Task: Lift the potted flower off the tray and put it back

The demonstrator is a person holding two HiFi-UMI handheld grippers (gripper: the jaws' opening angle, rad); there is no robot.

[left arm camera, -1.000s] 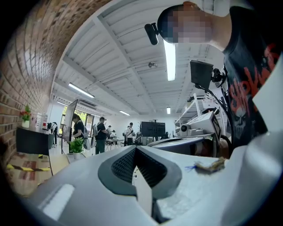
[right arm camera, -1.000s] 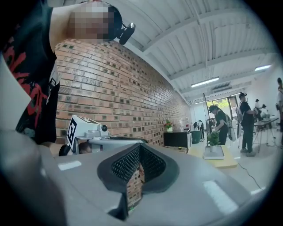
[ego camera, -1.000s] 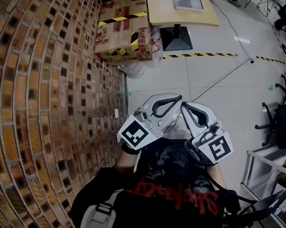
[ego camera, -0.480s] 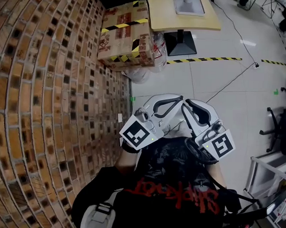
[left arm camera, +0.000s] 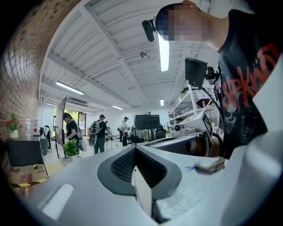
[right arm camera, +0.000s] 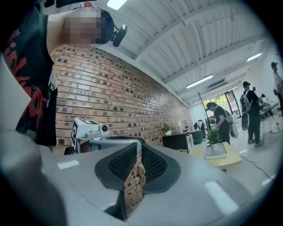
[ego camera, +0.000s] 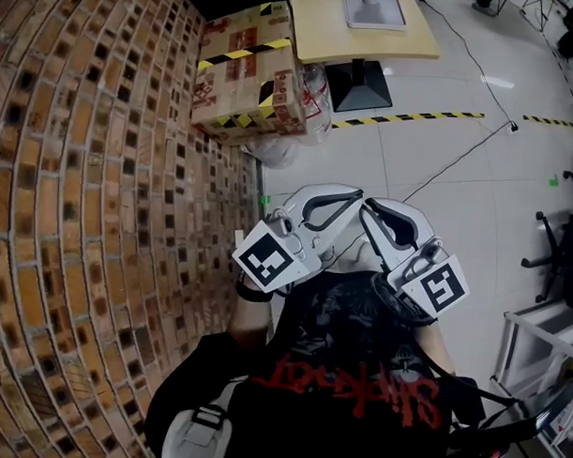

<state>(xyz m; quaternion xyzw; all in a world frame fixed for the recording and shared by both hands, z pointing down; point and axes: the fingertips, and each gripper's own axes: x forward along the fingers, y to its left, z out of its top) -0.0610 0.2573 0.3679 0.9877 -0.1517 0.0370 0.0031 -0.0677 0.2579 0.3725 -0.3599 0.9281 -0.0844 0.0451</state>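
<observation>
the potted flower [right arm camera: 213,136] stands upright on its tray [right arm camera: 216,155] on the yellow tabletop [right arm camera: 232,162], well apart from both grippers. it lies ahead, to the right of where the right gripper [right arm camera: 138,148] points and to the left of where the left gripper [left arm camera: 135,149] points, so neither looks nearer. its long axis is vertical, leaves up; both pairs of jaws are pressed together on nothing, the right pair having just closed a little.

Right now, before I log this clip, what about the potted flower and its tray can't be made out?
- Head view: the tray and whatever stands on it are cut off by the top edge.
- Right gripper view: the potted flower is far off and too small to show how it sits on the tray.
</observation>
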